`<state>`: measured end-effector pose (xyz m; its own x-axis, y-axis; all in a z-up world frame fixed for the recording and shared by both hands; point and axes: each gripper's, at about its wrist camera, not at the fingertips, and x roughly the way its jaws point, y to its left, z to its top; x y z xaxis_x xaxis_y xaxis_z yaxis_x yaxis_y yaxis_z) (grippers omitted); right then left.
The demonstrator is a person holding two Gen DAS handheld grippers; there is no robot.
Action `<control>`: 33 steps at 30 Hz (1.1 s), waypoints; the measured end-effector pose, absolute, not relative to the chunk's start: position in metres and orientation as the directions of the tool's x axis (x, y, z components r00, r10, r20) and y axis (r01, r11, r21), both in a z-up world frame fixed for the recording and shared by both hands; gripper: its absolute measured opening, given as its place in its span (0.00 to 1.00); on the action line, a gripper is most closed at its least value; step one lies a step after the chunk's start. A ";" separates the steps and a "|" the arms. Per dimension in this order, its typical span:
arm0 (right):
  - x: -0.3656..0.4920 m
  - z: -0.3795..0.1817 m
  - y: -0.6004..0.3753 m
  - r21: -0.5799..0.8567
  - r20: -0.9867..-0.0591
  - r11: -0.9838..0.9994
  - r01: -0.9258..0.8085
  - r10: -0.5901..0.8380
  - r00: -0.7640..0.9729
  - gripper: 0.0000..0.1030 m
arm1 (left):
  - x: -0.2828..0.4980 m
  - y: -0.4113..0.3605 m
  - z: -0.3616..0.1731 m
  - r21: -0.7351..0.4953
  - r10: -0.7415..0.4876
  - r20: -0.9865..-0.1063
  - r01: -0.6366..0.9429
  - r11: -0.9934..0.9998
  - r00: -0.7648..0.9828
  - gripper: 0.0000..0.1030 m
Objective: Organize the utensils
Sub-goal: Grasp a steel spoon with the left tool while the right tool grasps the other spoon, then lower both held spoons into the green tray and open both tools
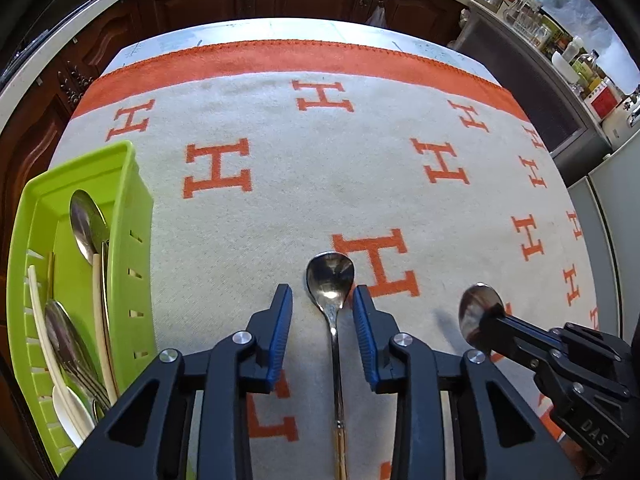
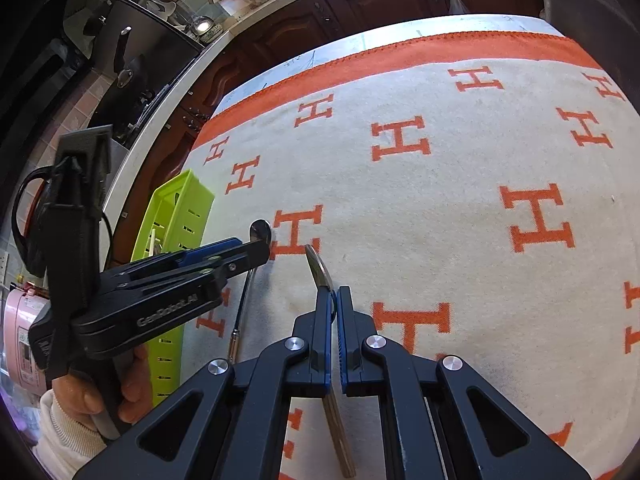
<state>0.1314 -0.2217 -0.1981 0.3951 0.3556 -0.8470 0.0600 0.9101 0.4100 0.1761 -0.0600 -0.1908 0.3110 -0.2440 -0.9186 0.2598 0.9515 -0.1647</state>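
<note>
Lime-green tray [image 1: 136, 184], cream blanket [image 1: 300, 168] with orange H pattern, orange border, blue-padded black tongs [image 1: 322, 312]

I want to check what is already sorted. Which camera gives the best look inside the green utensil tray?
The left wrist view: the green utensil tray lies open to it, showing spoons, a fork and pale chopsticks inside. The right wrist view catches only its slotted outer wall, partly behind the left tongs.

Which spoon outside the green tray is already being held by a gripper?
The spoon clamped in the right gripper. The other spoon lies on the blanket between the open left gripper's fingers, ungrasped.
</note>
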 end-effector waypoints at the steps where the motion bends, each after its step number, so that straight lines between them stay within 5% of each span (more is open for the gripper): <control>1: 0.131 -0.199 -0.223 0.415 -0.845 0.908 0.061 0.360 0.395 0.03 | 0.177 -0.061 -0.191 -0.159 -0.241 -0.916 0.263 0.952 0.319 0.28; 10: 0.131 -0.207 -0.231 0.429 -0.842 0.900 0.080 0.366 0.396 0.03 | 0.180 -0.057 -0.192 -0.174 -0.278 -0.879 0.283 0.943 0.387 0.27; 14: 0.131 -0.210 -0.233 0.431 -0.844 0.898 0.088 0.367 0.392 0.03 | 0.177 -0.061 -0.193 -0.158 -0.273 -0.872 0.294 0.942 0.405 0.09; 19: 0.131 -0.209 -0.232 0.430 -0.843 0.898 0.088 0.365 0.395 0.03 | 0.176 -0.060 -0.195 -0.193 -0.299 -0.865 0.282 0.940 0.404 0.03; 33: 0.121 -0.185 -0.220 0.456 -0.823 0.887 0.064 0.394 0.409 0.03 | 0.143 -0.036 -0.162 -0.263 -0.354 -0.843 0.263 0.928 0.406 0.02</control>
